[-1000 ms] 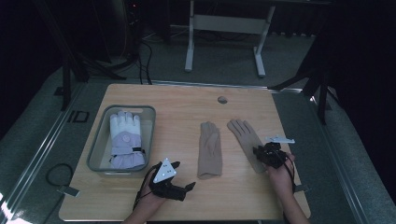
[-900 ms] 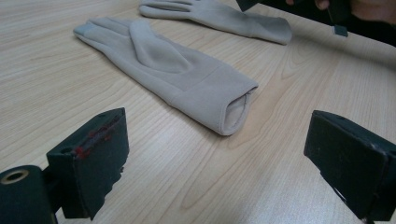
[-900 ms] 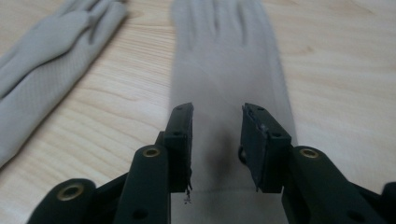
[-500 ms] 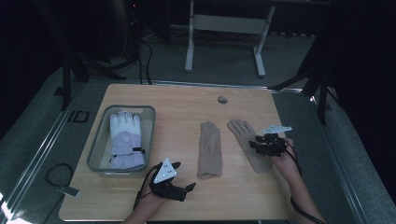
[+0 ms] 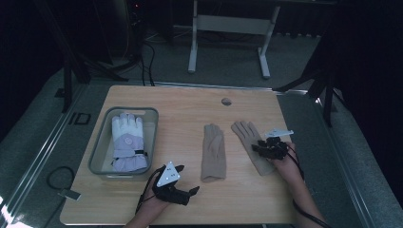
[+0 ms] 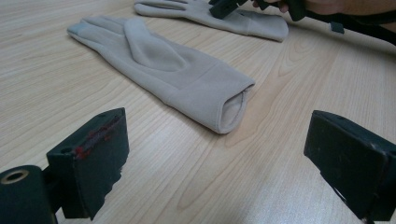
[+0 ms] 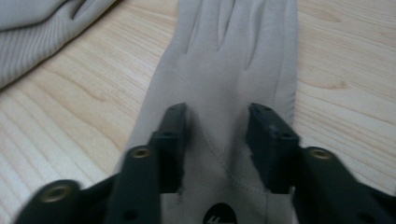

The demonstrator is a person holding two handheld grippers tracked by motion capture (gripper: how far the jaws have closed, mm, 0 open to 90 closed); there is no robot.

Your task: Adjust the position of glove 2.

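Under right claw (image 5: 266,146), glove (image 5: 248,140) lengthwise away

The left tool (image 5: 190,194) lies low over the near edge of the tabletop (image 5: 190,102), held in the person's left hand (image 5: 154,202), which comes in from that edge; its jaws stand wide apart with nothing between them. The right tool (image 5: 259,146) is further from that edge, over toward the tabletop's right side, gripped by the right hand (image 5: 285,166) with the forearm angling back. Its jaws, part-way apart, have just been closing, tips down on beige fabric.
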